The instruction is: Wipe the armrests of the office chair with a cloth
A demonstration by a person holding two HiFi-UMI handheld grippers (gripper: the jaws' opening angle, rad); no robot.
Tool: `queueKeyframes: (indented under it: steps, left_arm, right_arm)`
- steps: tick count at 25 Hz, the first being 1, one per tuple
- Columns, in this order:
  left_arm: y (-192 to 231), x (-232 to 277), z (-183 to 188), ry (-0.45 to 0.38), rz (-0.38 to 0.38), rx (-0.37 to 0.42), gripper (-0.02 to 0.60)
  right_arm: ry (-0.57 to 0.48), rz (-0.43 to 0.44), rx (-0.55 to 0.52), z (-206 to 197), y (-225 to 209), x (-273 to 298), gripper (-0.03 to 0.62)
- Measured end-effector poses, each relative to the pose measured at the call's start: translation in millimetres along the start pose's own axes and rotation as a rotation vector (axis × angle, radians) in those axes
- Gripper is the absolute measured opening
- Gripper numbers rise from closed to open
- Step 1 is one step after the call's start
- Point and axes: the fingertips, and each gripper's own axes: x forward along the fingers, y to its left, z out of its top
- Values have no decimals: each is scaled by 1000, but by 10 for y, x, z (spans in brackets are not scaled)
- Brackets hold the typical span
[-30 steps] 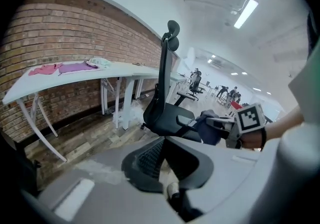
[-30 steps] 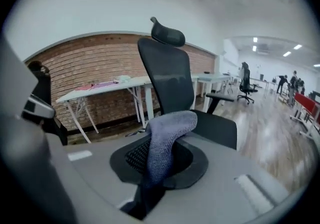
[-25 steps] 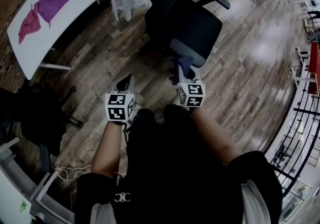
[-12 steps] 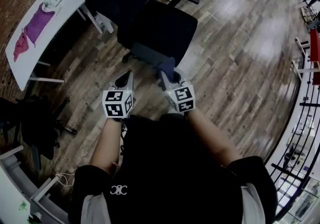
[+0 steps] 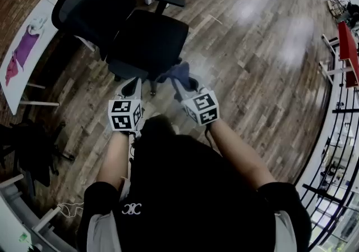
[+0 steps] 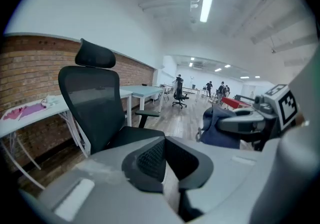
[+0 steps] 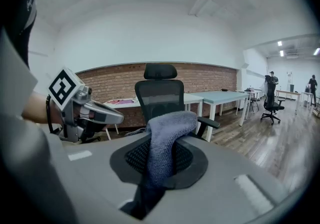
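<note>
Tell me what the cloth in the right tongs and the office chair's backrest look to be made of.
The cloth looks like soft blue-grey fabric, probably microfibre or terry: it has a nubby, matte knit surface and drapes limply. The backrest looks like dark matte mesh, likely synthetic, as it appears slightly see-through.

From above, the head view looks steeply down on the left gripper and right gripper, each gripper view looks level along its jaws from close behind, and all three share the black mesh-backed office chair ahead.
</note>
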Motion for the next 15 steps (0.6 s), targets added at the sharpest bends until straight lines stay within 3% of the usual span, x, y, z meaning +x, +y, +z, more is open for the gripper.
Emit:
queueKeyframes:
  steps: [6,11,15]
  left_arm:
    - [-122,425,135,21,22,69,6]
    - [-382,1106,462,-13,-3,36,6]
    - [-576,1758,811,-36,4,7,6]
  right_arm:
    - [5,-2,18,-57,-442,-121,49]
    - [-1,7,-5,-68,-1069,-64,49]
    - [-5,52,-52,156,-1704,74,49]
